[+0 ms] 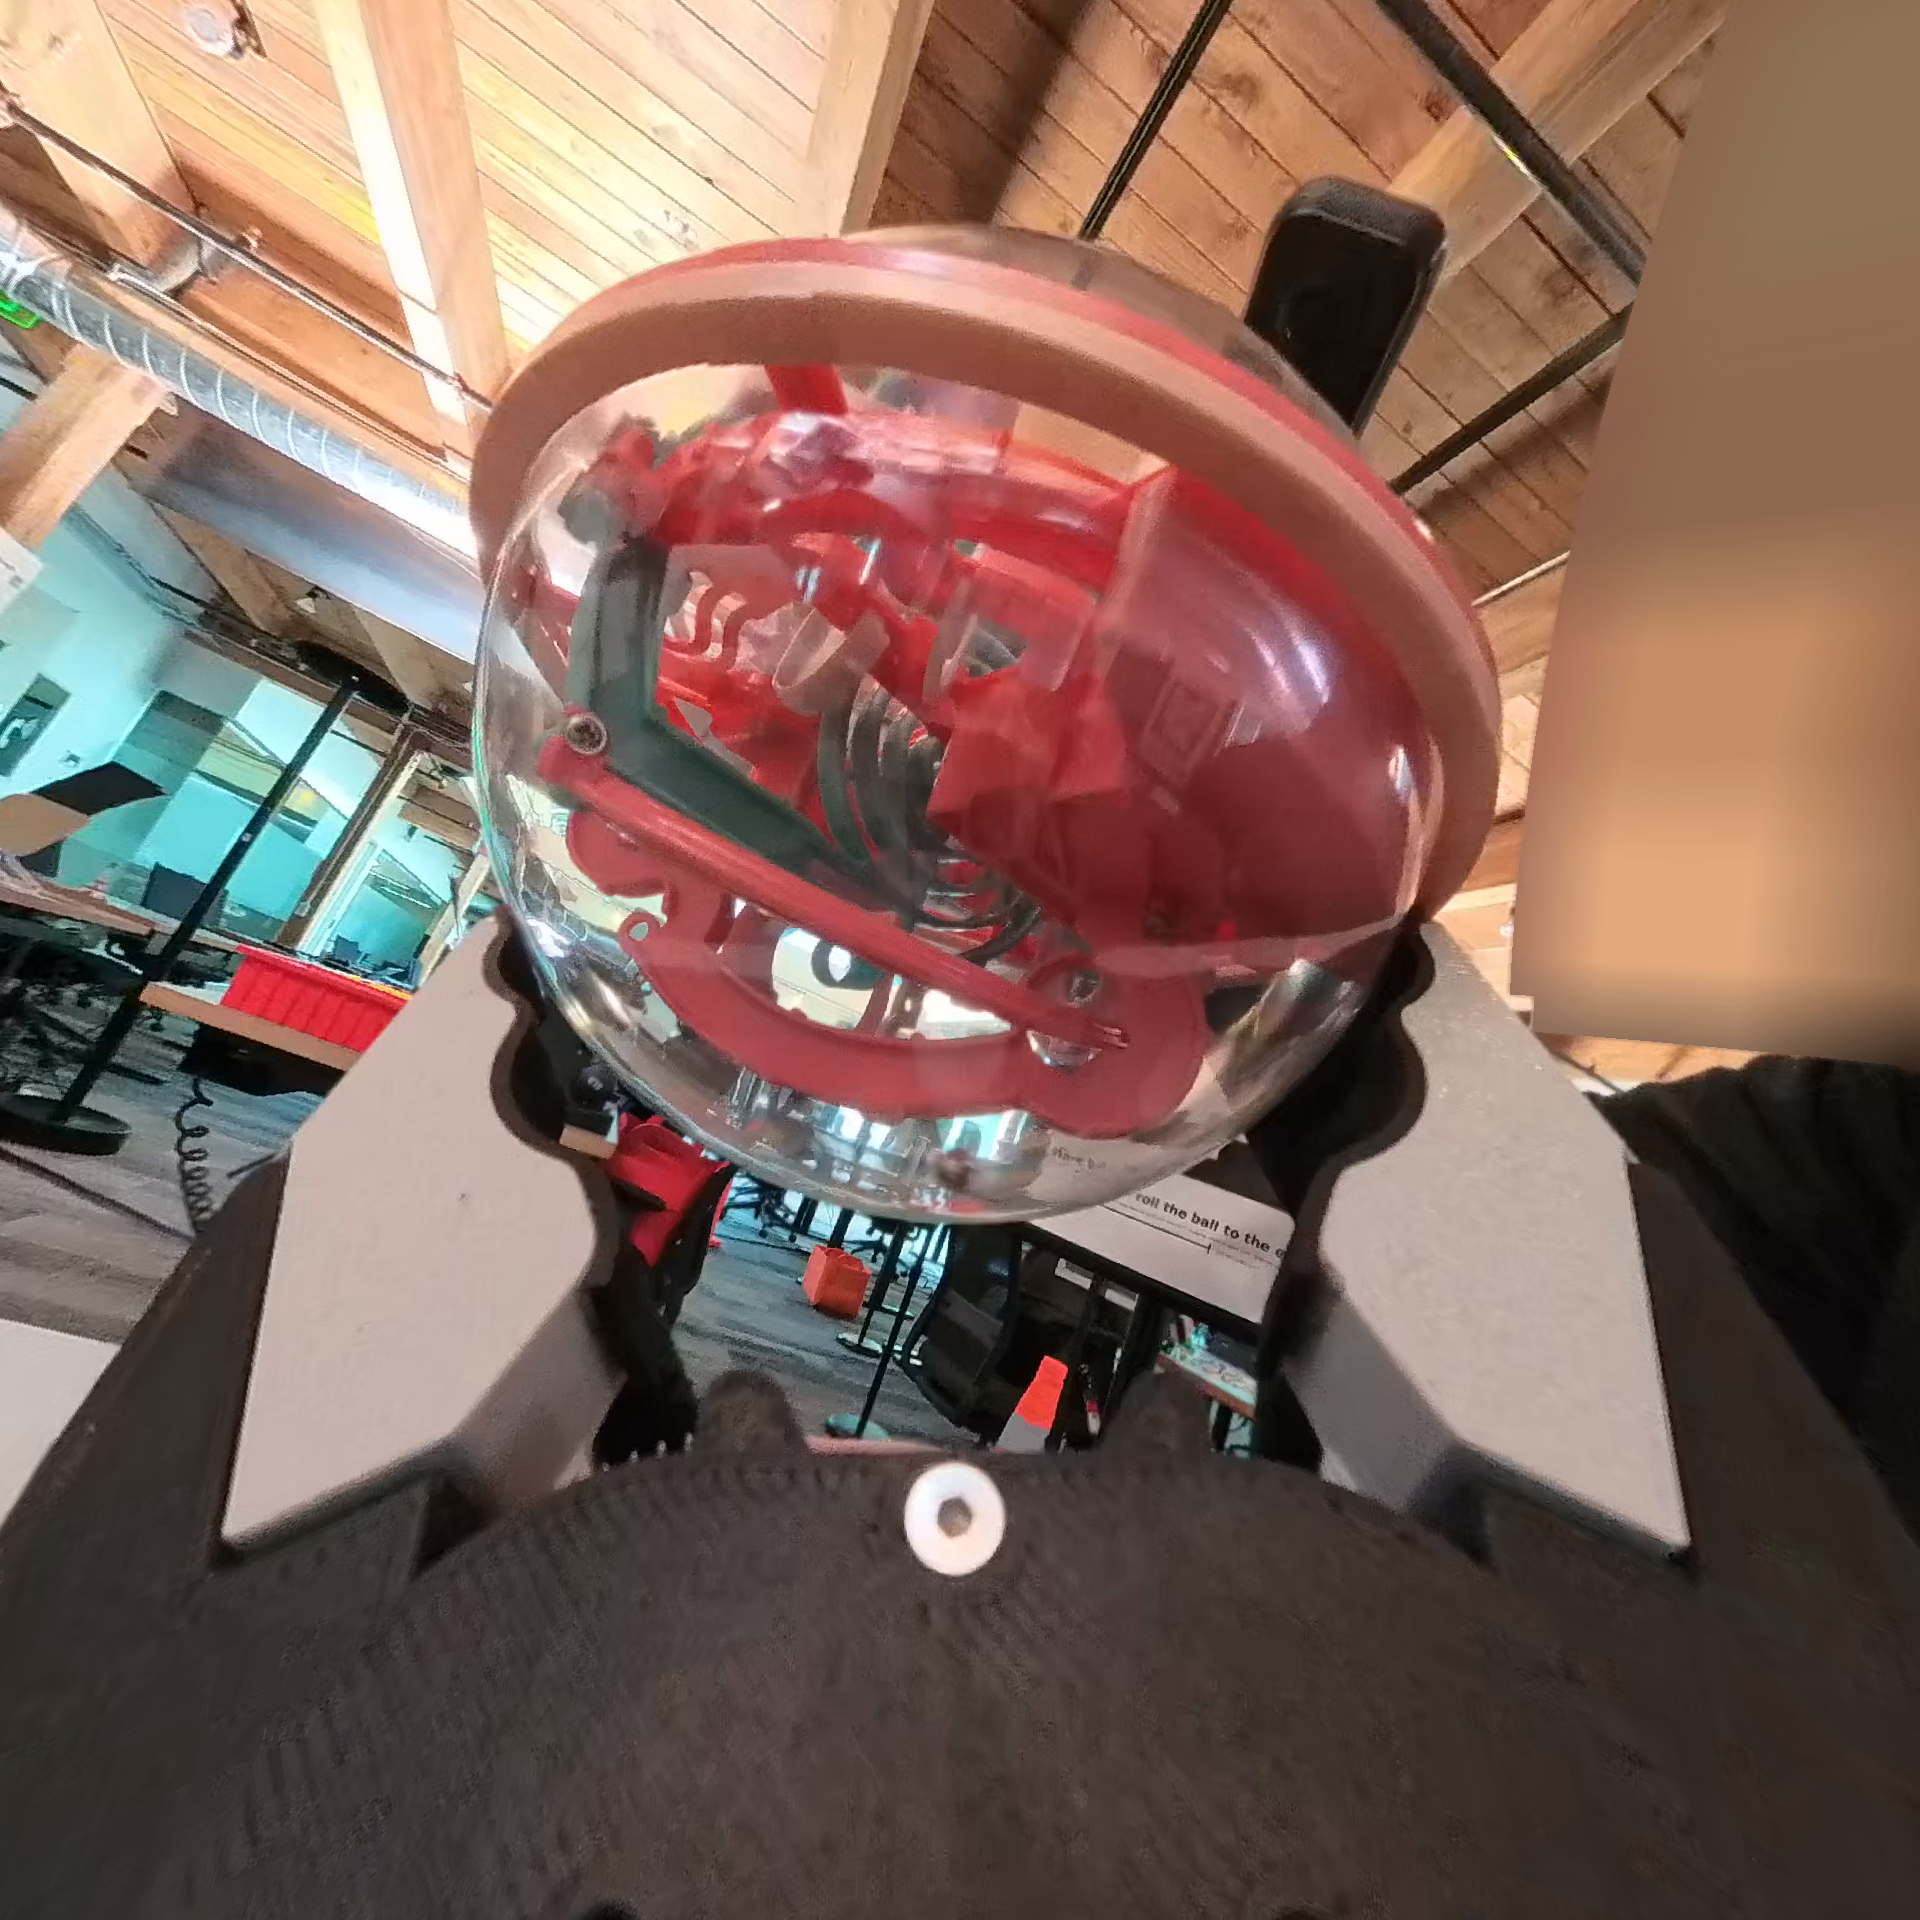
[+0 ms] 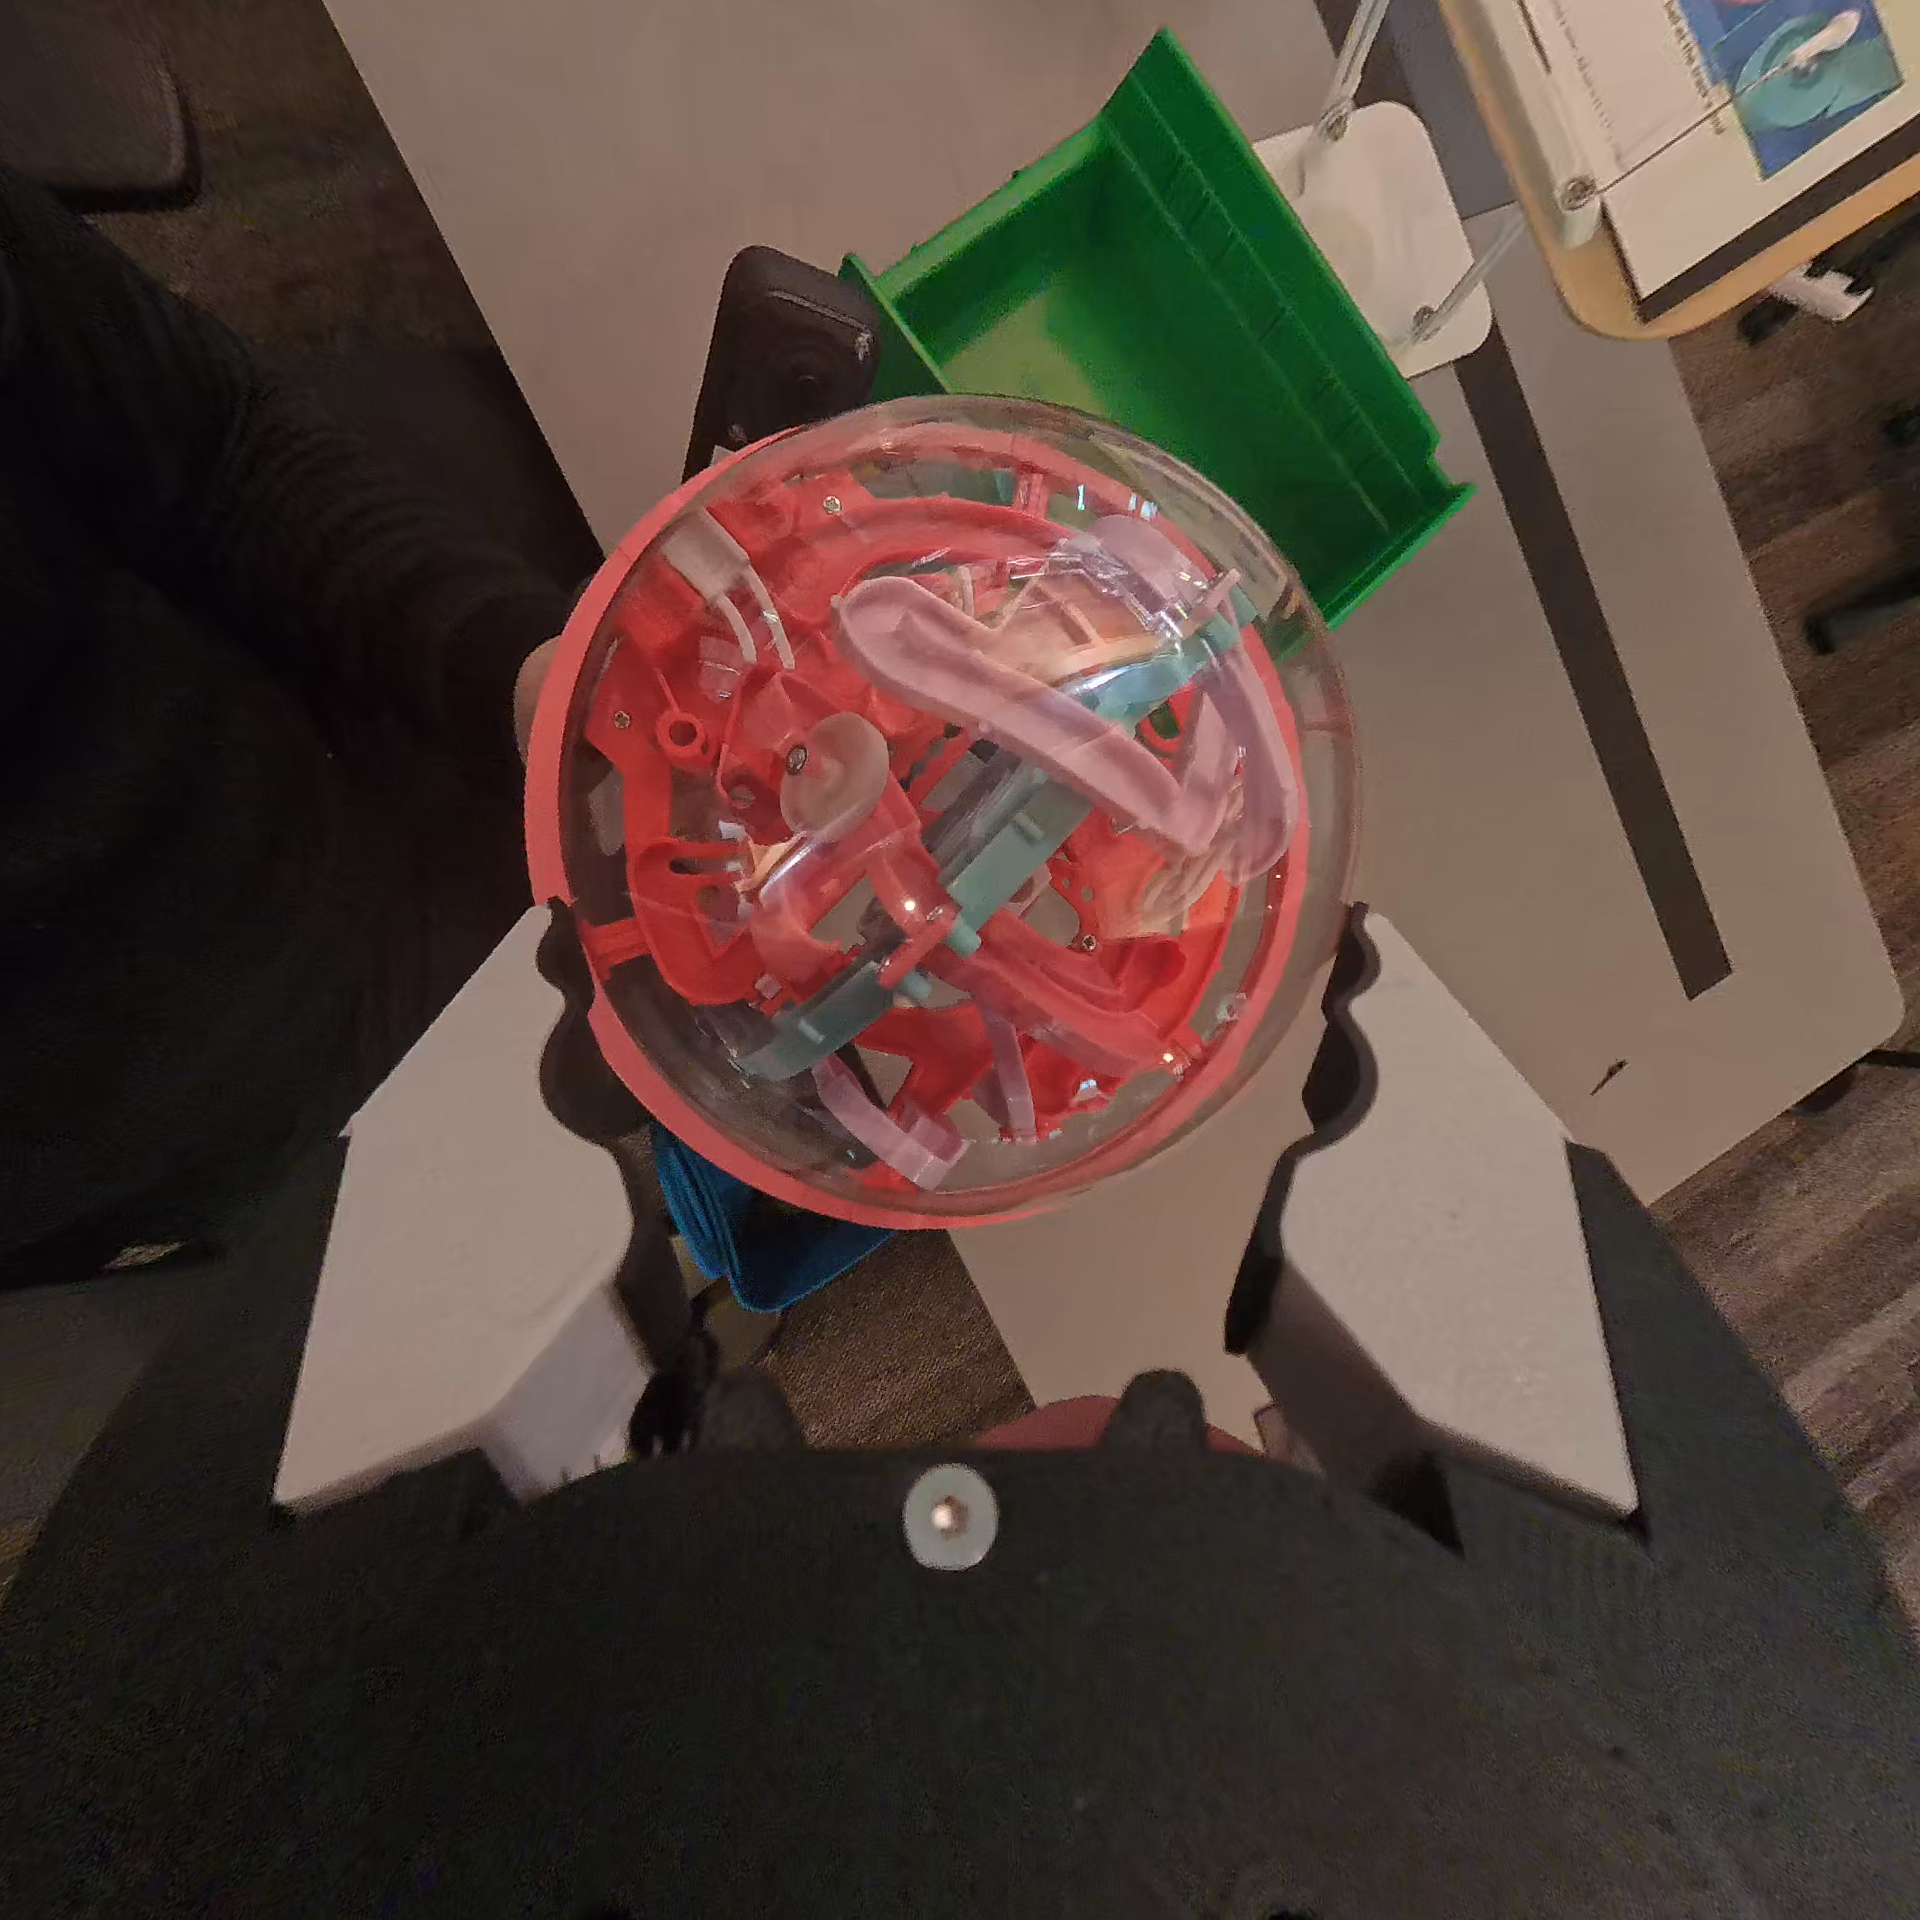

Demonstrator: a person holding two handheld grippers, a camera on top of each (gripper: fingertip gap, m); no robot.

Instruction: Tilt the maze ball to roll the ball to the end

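Both tongs, left (image 1: 956, 977) and right (image 2: 951, 997), spread wide, gripping maze ball (image 2: 935, 810) | risk — smooth sphere (held aloft) slips during tilt — falls to desk (image 2: 1558, 727).

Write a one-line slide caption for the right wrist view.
Clear maze ball with red tracks held between the right gripper's fingers above a green bin.

Clear maze ball (image 2: 935, 810) with red tracks; green bin (image 2: 1164, 343)
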